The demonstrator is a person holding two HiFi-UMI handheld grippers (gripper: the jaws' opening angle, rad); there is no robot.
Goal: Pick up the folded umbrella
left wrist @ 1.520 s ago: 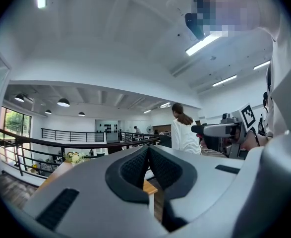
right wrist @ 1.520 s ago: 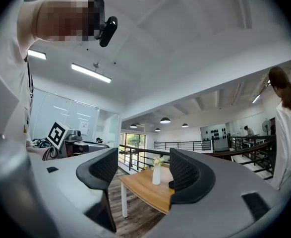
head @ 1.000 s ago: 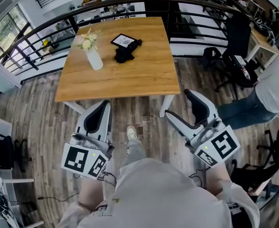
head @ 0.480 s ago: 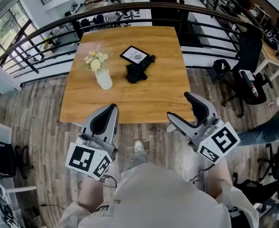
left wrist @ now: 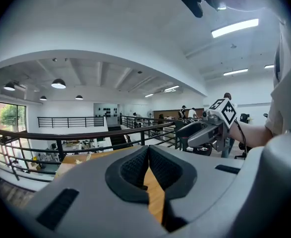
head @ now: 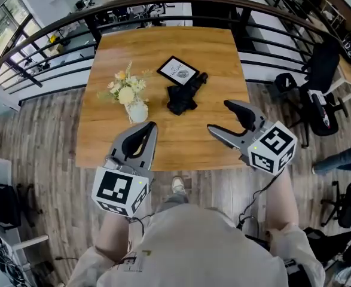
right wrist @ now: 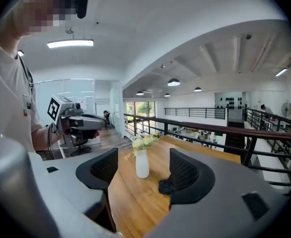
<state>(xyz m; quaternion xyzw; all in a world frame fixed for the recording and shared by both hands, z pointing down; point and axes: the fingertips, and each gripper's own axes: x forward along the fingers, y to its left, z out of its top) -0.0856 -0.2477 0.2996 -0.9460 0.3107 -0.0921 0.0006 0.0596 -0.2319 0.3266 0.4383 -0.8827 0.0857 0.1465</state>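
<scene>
1. While it rests mid-way along table [head: 163, 46], folded umbrella [head: 186, 94] lies forward-left of right gripper [head: 223, 117], long axis slanting away rightward.
2. Jaws of right gripper: spread, empty; the nearer.
3. Jaws of left gripper [head: 144, 133]: together, empty.

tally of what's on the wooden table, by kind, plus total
On the wooden table:
black folded umbrella: 1
white vase of flowers: 1
black-framed picture: 1
Total: 3
</scene>
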